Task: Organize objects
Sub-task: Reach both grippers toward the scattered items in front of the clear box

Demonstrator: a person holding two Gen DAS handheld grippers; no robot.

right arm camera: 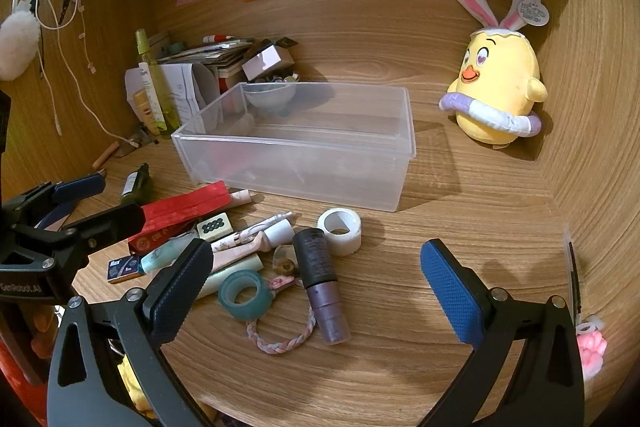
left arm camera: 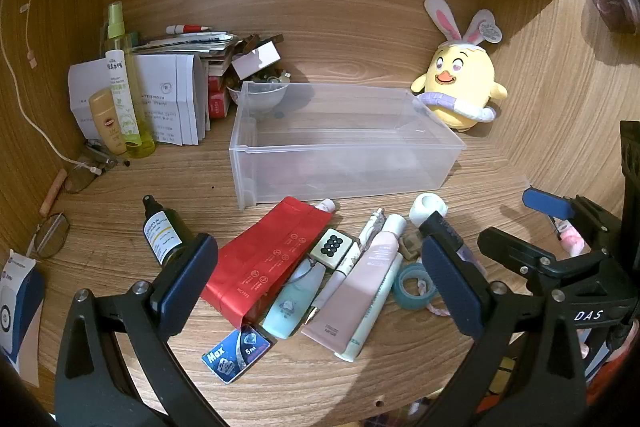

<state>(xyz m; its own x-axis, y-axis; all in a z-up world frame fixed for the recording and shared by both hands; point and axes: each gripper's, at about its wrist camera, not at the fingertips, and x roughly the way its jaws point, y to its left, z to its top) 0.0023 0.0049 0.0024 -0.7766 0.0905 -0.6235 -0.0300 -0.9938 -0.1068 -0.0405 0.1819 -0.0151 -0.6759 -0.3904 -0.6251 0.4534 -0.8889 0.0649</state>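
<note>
Left wrist view: left tongs (left arm camera: 320,275) wide open, empty, above red pouch (left arm camera: 269,259); right tongs (right arm camera: 316,283) likewise, over dark tube (right arm camera: 320,283). Clear bin (right arm camera: 296,143) beyond.

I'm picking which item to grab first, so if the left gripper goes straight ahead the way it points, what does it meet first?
Probably the red foil pouch, lying between the open jaws of the left gripper; depth is uncertain.
</note>
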